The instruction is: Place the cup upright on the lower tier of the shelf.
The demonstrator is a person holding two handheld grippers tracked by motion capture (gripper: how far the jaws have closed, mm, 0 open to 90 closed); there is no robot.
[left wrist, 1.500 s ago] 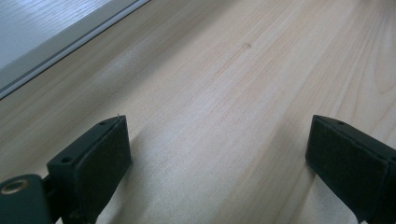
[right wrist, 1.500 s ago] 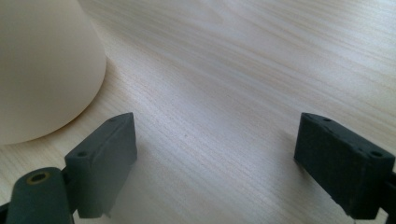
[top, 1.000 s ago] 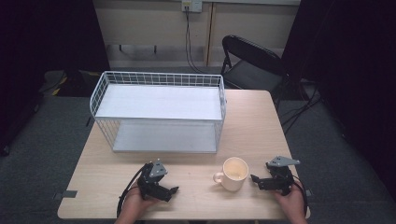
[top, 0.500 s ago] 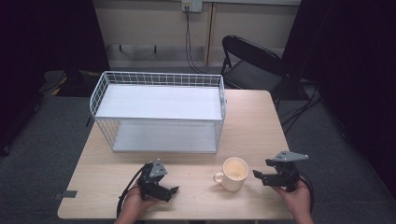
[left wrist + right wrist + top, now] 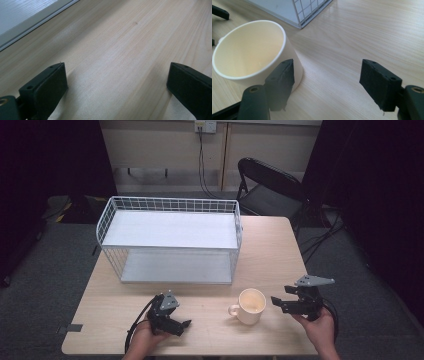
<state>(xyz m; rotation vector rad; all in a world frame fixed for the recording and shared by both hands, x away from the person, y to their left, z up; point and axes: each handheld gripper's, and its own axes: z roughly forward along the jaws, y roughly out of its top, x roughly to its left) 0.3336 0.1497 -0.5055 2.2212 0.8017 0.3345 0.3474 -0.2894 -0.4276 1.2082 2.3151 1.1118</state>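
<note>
A cream mug [image 5: 250,306] stands upright near the table's front edge, its handle toward the left. My right gripper [image 5: 278,303] hovers just right of it, raised off the table and pointing at it. In the right gripper view the mug [image 5: 249,50] sits outside the left jaw, and the right gripper [image 5: 327,67] is open with only bare wood between its jaws, which have just been closing a little. My left gripper [image 5: 184,326] rests on the table left of the mug. It is open over bare wood in the left gripper view [image 5: 115,70].
A white wire basket rack [image 5: 170,240] with a white shelf stands across the back half of the wooden table [image 5: 270,250]; its corner [image 5: 312,10] is near the mug. A black folding chair [image 5: 270,185] stands behind the table.
My right gripper has lifted off the table beside the mug, and its jaws have narrowed slightly. The left gripper and the mug have stayed where they were.
</note>
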